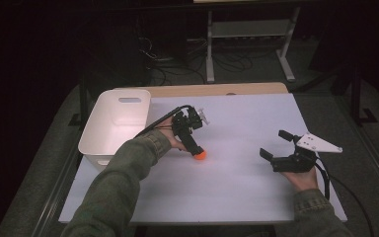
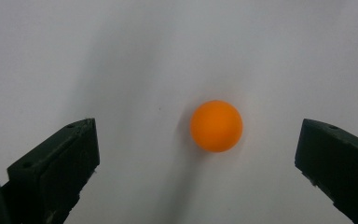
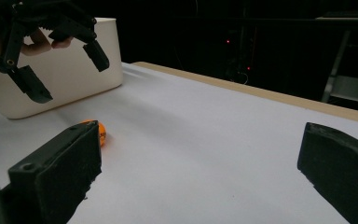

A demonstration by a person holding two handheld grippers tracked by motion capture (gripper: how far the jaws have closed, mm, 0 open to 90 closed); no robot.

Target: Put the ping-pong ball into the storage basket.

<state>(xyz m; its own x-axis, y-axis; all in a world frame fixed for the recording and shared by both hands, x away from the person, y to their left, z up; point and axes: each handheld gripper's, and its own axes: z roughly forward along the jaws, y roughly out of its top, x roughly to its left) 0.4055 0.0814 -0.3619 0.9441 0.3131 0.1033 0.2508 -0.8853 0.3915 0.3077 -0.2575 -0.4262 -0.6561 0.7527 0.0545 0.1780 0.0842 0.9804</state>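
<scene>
ball: small orange round plastic ball (image 2: 216,126), looks like a ping-pong ball, sits on the white worktop (image 1: 237,177)
ball position: just right of the white plastic bin (image 1: 116,123), toward its near corner, apart from the bin wall; also seen in the right gripper view (image 3: 100,132) with the bin (image 3: 65,79) behind it
left claw: left claw (image 2: 198,154) jaws wide apart, poised above the ball and pointing down at it; ball sits between the jaws, slightly nearer the right one in the left gripper view, touching neither
left claw, high view: (image 1: 199,154) directly over the ball, to the bin's right
right claw: right claw (image 1: 275,144) jaws apart, holding nothing, well right of the bin and far from the ball
handling, my read: very light, hollow, stiff but thin shell, smooth and slippery; rolls at the slightest nudge
where to grip: across the widest part, jaws centred on the ball so both pads meet it together; off-centre contact likely squirts it out
force: gentle close, hard squeeze could dent it
risk: one jaw touching first pushes the ball away across the worktop
</scene>
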